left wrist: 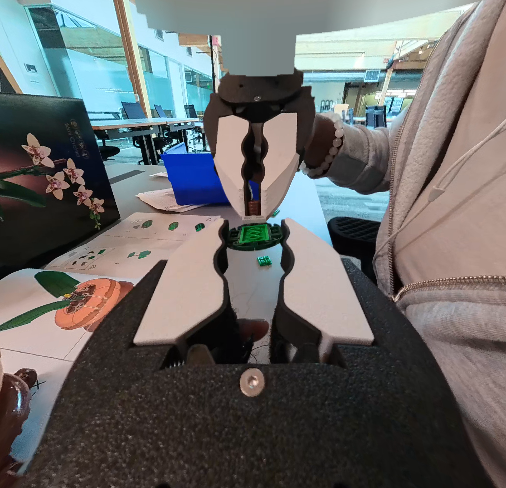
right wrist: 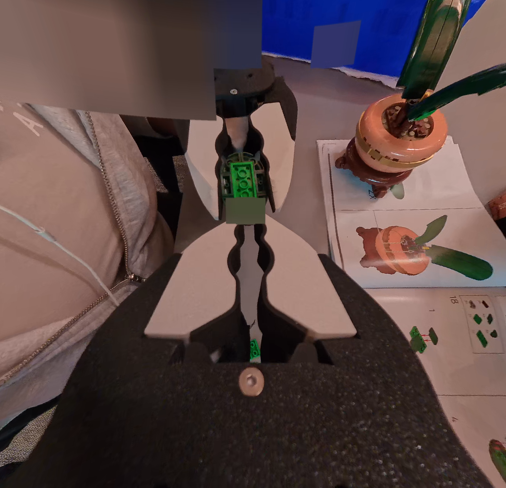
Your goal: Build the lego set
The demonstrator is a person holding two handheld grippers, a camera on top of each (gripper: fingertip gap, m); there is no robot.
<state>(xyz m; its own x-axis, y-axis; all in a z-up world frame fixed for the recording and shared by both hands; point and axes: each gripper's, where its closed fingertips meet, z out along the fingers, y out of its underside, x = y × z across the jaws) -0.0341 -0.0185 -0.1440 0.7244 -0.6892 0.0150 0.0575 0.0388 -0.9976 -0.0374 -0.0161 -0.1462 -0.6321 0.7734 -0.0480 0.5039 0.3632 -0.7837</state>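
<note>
My left gripper point(left wrist: 254, 228) is shut on a round dark green piece point(left wrist: 254, 241) and holds it above the table. A bright green plate point(left wrist: 253, 233) is fixed across that piece. My right gripper point(left wrist: 253, 215) points at it from the far side, tip to tip. It is shut on a small brown piece with a white base point(left wrist: 253, 209), just above the green plate. In the right wrist view my right gripper point(right wrist: 245, 226) is nearly closed; a patch hides its tips. The left gripper point(right wrist: 246, 212) and the round piece point(right wrist: 242, 182) lie just beyond.
A loose green plate point(left wrist: 264, 260) lies on the table under the grippers. An open instruction booklet point(right wrist: 410, 256) carries the built pot with green leaves point(right wrist: 399, 143). A blue bin point(left wrist: 194, 179) and the set's box point(left wrist: 49, 174) stand behind. A person in a grey hoodie point(left wrist: 438, 228) sits close. The tips of both grippers are at nearly the same place.
</note>
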